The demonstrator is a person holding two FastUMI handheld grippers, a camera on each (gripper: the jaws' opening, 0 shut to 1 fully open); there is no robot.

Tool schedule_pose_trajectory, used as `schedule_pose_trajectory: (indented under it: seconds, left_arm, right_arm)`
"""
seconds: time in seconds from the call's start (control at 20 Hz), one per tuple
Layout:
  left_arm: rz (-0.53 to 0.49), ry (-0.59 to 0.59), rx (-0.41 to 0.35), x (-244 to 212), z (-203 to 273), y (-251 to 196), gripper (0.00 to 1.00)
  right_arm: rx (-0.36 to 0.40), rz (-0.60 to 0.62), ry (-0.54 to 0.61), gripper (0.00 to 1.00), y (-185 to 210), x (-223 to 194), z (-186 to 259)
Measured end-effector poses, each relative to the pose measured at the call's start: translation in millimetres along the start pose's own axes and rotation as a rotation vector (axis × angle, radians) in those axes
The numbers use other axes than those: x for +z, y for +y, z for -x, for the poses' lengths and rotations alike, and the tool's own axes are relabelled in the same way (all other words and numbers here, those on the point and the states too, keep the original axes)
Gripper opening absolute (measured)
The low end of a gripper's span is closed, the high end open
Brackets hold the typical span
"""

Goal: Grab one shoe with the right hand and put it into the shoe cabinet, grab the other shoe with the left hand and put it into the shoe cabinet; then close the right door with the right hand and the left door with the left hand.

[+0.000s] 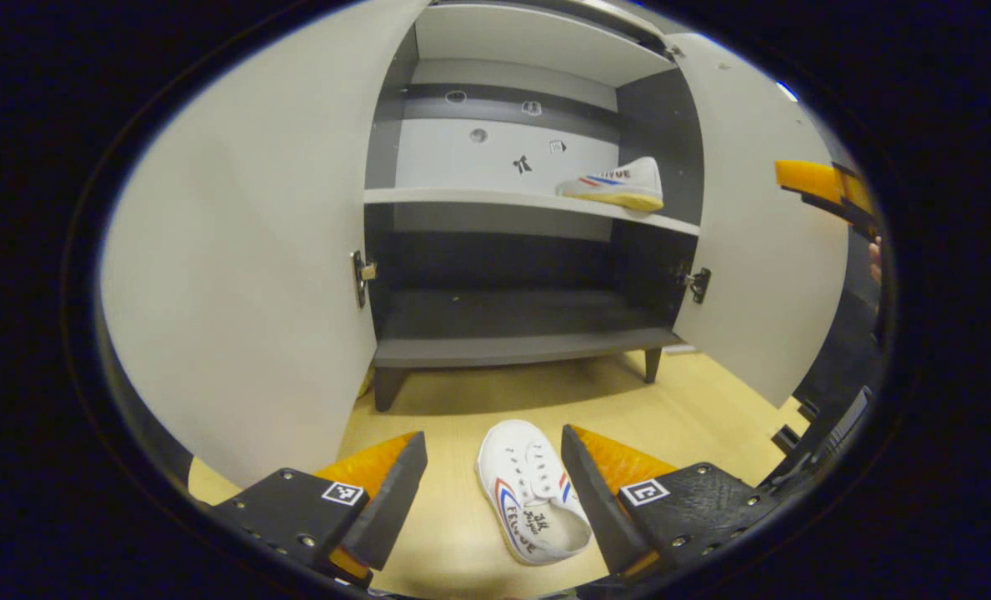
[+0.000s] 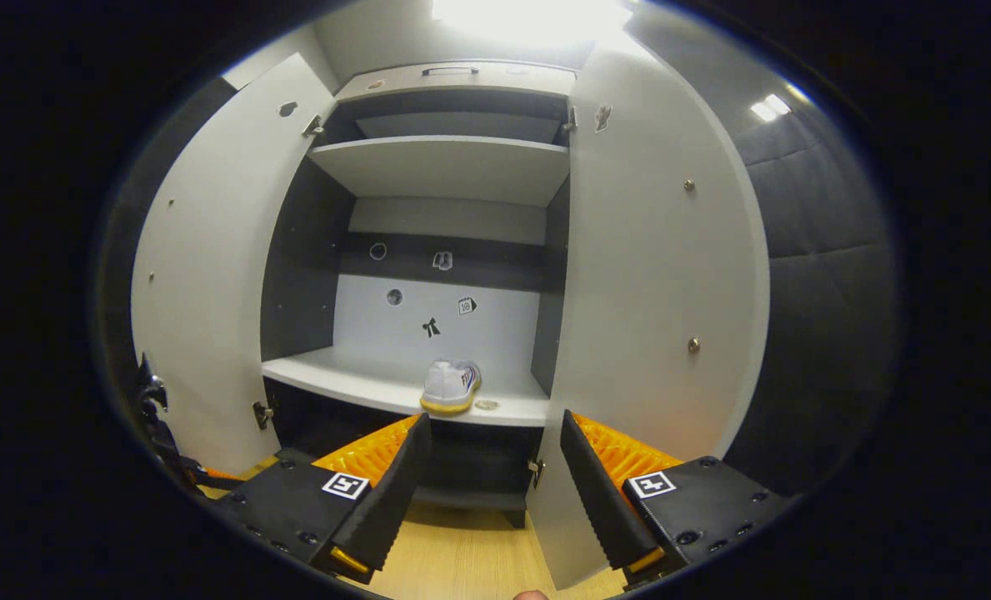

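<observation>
Your left gripper (image 1: 493, 487) hangs with its jaws spread wide over the second shoe (image 1: 532, 492), which lies on the wood floor (image 1: 695, 408) in front of the shoe cabinet (image 1: 512, 350). The shoe sits between the fingers but nearer the right one, perhaps touching it; the fisheye makes that hard to judge. It looks light, soft canvas with a firmer rubber sole, so pinch it across the sides or at the collar. Your right gripper (image 2: 495, 492) is also spread and empty, facing the first shoe (image 2: 451, 386), already on the middle shelf (image 2: 337, 379). Both doors stand open.
</observation>
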State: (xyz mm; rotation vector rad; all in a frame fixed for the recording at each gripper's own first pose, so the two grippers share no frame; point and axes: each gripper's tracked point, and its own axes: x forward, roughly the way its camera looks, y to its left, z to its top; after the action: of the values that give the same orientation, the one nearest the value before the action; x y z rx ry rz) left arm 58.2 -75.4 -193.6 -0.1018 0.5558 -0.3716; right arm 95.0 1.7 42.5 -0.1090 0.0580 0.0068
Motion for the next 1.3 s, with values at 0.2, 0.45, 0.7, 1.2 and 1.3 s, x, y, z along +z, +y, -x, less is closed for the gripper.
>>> schedule_pose_trajectory:
  seconds: [0.2,0.45,0.7,1.2,1.3]
  left_arm:
    - [0.012,0.109,-0.02,-36.5,-20.8,-0.6,0.94]
    - [0.014,0.241,-0.026,-76.8,-40.7,2.6,0.96]
    - [-0.013,0.343,-0.017,-100.9,-54.8,5.1,0.95]
    - [-0.055,0.434,-0.083,-115.6,-59.3,-12.9,0.42]
    - [0.008,0.449,-0.083,-117.6,-59.4,-13.4,0.23]
  right_arm:
    - [0.014,0.005,0.066,0.99,3.5,-29.4,24.8]
    - [0.013,-0.033,0.113,0.97,4.6,-46.8,46.4]
    - [0.0,-0.035,0.143,0.99,-1.7,-52.7,55.4]
    - [-0.009,-0.04,0.143,0.97,-5.5,-53.3,58.9]
    - [-0.01,-0.046,0.142,0.99,-6.5,-53.5,58.8]
